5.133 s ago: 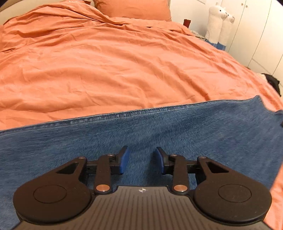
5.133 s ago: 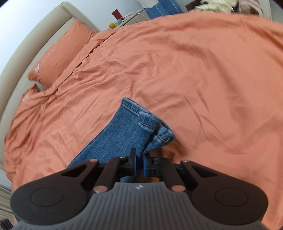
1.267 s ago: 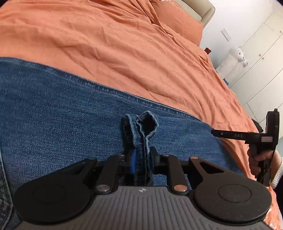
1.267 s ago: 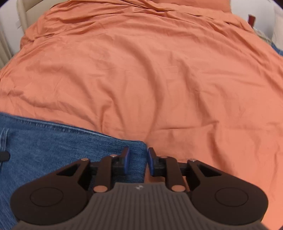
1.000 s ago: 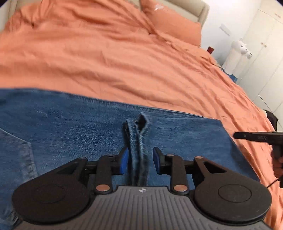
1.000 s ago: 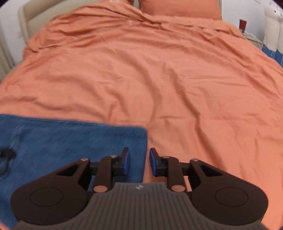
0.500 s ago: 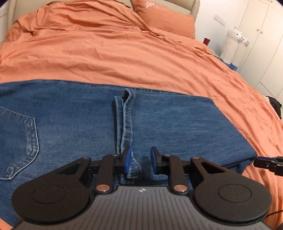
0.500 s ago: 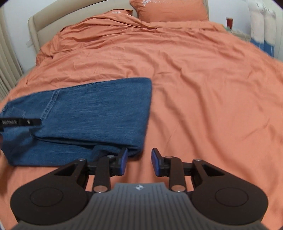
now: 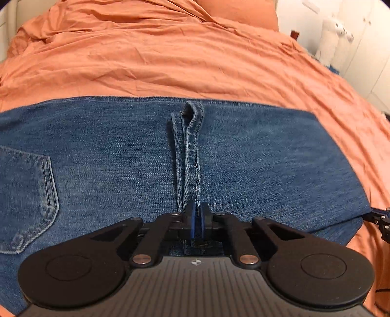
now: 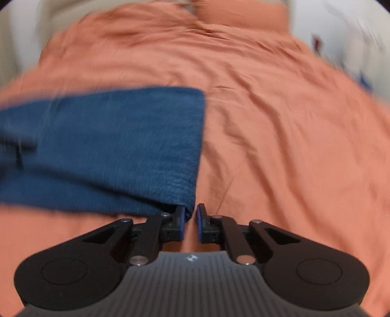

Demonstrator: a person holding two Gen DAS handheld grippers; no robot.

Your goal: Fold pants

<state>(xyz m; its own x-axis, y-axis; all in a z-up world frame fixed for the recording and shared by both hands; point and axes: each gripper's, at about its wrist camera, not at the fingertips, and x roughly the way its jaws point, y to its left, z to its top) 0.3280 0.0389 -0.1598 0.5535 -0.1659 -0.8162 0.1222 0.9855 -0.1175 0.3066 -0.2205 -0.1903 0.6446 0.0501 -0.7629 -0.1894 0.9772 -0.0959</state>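
1. Blue denim pants [image 9: 109, 156] lie folded across the orange bed cover [image 9: 170, 56], spread from left to right.
2. One stitched back pocket [image 9: 26, 195] shows on the left part of the pants.
3. The hem ends of the legs [image 9: 189, 146] lie on top of the pants in the middle, as a thin band running away from the camera.
4. The left gripper [image 9: 196, 219] sits low over the near edge of the pants, and its two blue pads are pressed tight together.
5. The near end of the hem band runs right up to those pads, but I cannot tell if any cloth is caught between them.
6. The right gripper [image 10: 190, 220] is at the near right corner of the folded pants [image 10: 109, 146].
7. Its fingers [image 10: 180, 219] stand a little apart, with nothing held between them, and the left one is just touching the cloth corner.
8. The right wrist view is blurry.
9. An orange pillow [image 9: 238, 11] lies at the far end of the bed.
10. Two white fluffy toy animals [image 9: 334, 39] stand by the white cupboard doors [image 9: 370, 48] on the right.
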